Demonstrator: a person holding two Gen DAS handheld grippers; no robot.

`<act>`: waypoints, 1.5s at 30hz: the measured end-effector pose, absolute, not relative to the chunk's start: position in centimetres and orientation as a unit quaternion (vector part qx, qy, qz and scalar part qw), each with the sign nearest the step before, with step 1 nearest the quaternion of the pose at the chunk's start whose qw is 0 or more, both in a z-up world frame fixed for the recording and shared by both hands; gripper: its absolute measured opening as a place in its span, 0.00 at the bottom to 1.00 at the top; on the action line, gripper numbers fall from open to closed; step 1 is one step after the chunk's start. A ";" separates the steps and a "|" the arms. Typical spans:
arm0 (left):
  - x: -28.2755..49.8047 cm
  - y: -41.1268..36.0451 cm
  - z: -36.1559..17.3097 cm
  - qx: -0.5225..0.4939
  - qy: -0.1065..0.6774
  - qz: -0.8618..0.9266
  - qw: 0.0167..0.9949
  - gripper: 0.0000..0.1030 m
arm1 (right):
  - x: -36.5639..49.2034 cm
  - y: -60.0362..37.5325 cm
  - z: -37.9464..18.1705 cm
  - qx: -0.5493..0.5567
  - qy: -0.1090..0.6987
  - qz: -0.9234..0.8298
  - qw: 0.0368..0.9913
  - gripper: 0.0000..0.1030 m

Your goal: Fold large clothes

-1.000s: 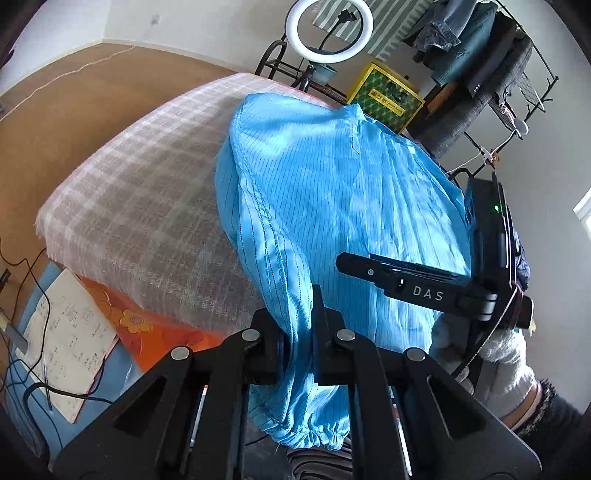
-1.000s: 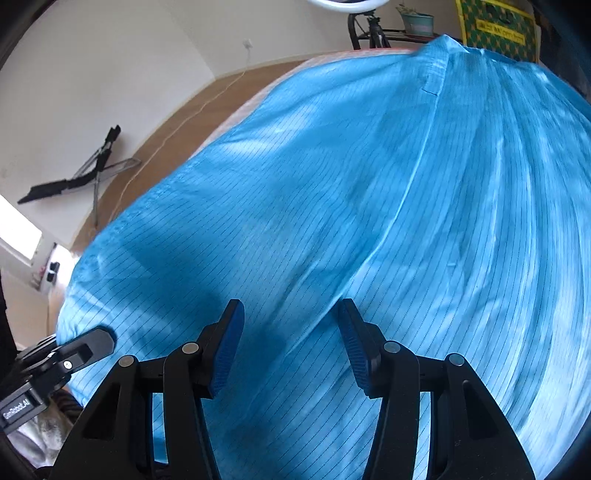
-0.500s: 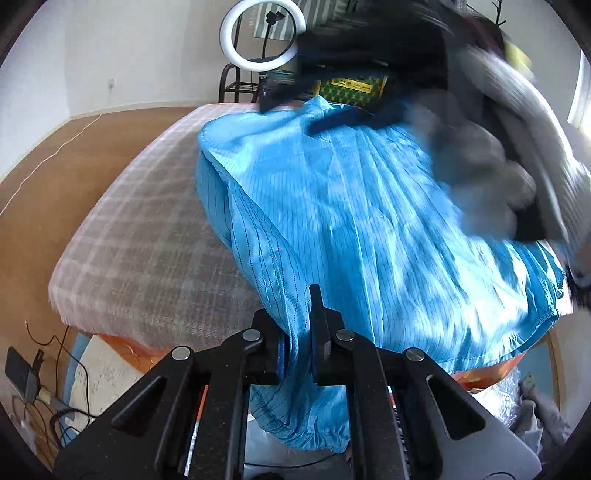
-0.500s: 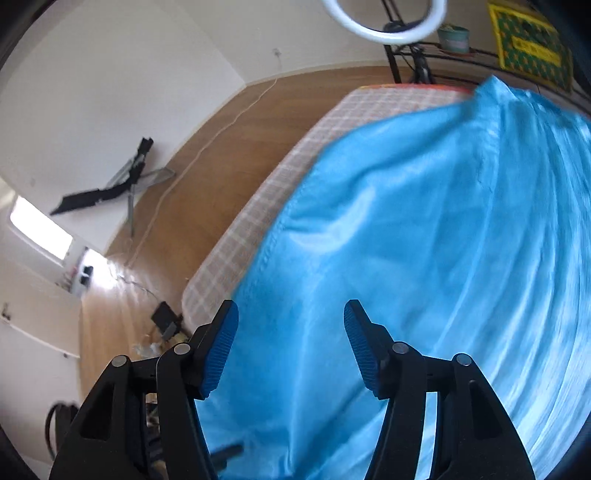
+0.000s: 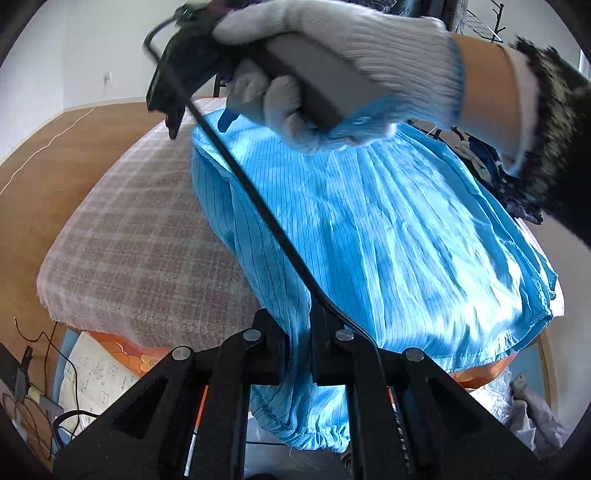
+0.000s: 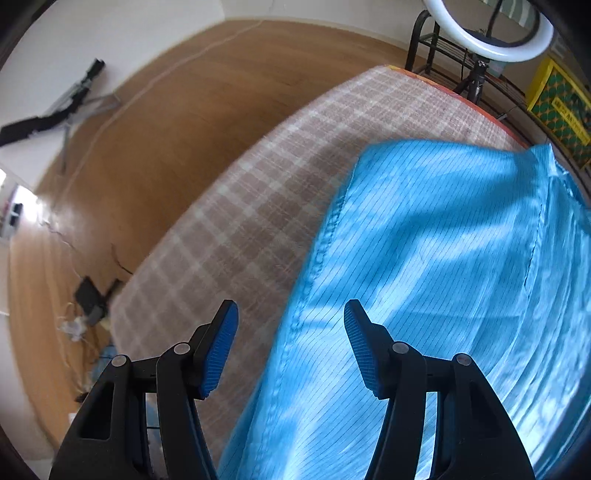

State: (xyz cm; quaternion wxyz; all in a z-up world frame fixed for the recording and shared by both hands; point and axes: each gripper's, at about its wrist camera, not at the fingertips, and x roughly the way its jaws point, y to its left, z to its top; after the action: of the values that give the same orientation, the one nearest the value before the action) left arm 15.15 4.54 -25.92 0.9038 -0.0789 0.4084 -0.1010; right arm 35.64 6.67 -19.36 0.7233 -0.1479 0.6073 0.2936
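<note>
A large bright blue pinstriped garment [image 5: 388, 236] lies spread over the plaid table top [image 5: 140, 243], one sleeve with a gathered cuff [image 5: 306, 432] hanging over the near edge. My left gripper [image 5: 298, 354] is shut on a fold of that sleeve at the table edge. In the right wrist view my right gripper [image 6: 291, 343] hovers open above the garment's left seam [image 6: 317, 258], pointing steeply down, with nothing between its blue pads [image 6: 218, 347]. In the left wrist view a gloved hand [image 5: 332, 66] holds the right gripper's handle high over the garment's far end.
A black cable [image 5: 258, 206] runs from the gloved hand down across the left gripper. A ring light [image 6: 487, 33] and a yellow box [image 6: 557, 103] stand beyond the table's far end. Papers [image 5: 96, 376] and cables lie on the floor below the near left edge.
The right gripper has swept left and up across the garment to its left seam, jaws a little wider. The gloved hand now fills the top of the left wrist view. The left gripper keeps its grip.
</note>
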 end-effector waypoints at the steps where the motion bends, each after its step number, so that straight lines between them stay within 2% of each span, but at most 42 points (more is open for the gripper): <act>1: 15.1 4.6 -26.0 -0.078 0.408 -0.102 0.904 0.07 | 35.8 6.9 -19.9 -0.160 0.608 0.282 0.724 0.57; 7: 14.9 4.9 -26.1 -0.080 0.408 -0.108 0.903 0.06 | 36.2 7.9 -22.0 -0.196 0.610 0.259 0.723 0.55; 9: 14.9 4.9 -26.2 -0.079 0.409 -0.107 0.903 0.06 | 36.4 7.8 -22.5 -0.198 0.610 0.252 0.724 0.39; 11: 14.9 5.0 -26.2 -0.081 0.409 -0.107 0.903 0.06 | 36.9 7.6 -22.8 -0.185 0.619 0.252 0.721 0.07; 14: 14.7 4.9 -26.2 -0.079 0.409 -0.108 0.903 0.06 | 37.4 6.3 -22.4 -0.163 0.612 0.253 0.731 0.02; 23: 14.1 3.6 -25.1 -0.053 0.400 -0.114 0.908 0.06 | 38.3 -0.1 -18.6 -0.028 0.584 0.264 0.767 0.01; 29: 13.3 1.5 -24.1 -0.015 0.395 -0.119 0.911 0.06 | 39.1 -7.8 -17.1 0.106 0.560 0.263 0.779 0.01; 37: 12.1 -3.2 -23.1 0.055 0.391 -0.144 0.908 0.06 | 37.7 -21.8 -19.0 0.283 0.510 0.236 0.777 0.01; 40: 11.9 -5.3 -23.4 0.081 0.397 -0.160 0.900 0.06 | 37.1 -27.7 -22.2 0.372 0.505 0.195 0.754 0.01; 43: 11.9 -7.0 -24.5 0.098 0.411 -0.174 0.890 0.06 | 37.0 -30.5 -25.0 0.397 0.522 0.158 0.738 0.01; 45: 12.1 -7.7 -25.2 0.101 0.421 -0.180 0.883 0.06 | 37.3 -31.2 -25.5 0.372 0.531 0.143 0.748 0.01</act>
State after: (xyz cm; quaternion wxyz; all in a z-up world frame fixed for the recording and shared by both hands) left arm 12.10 -7.74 -25.16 0.8832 0.1012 0.4210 -0.1804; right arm 37.26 -31.21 -25.49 0.7476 0.3724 0.5310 0.1427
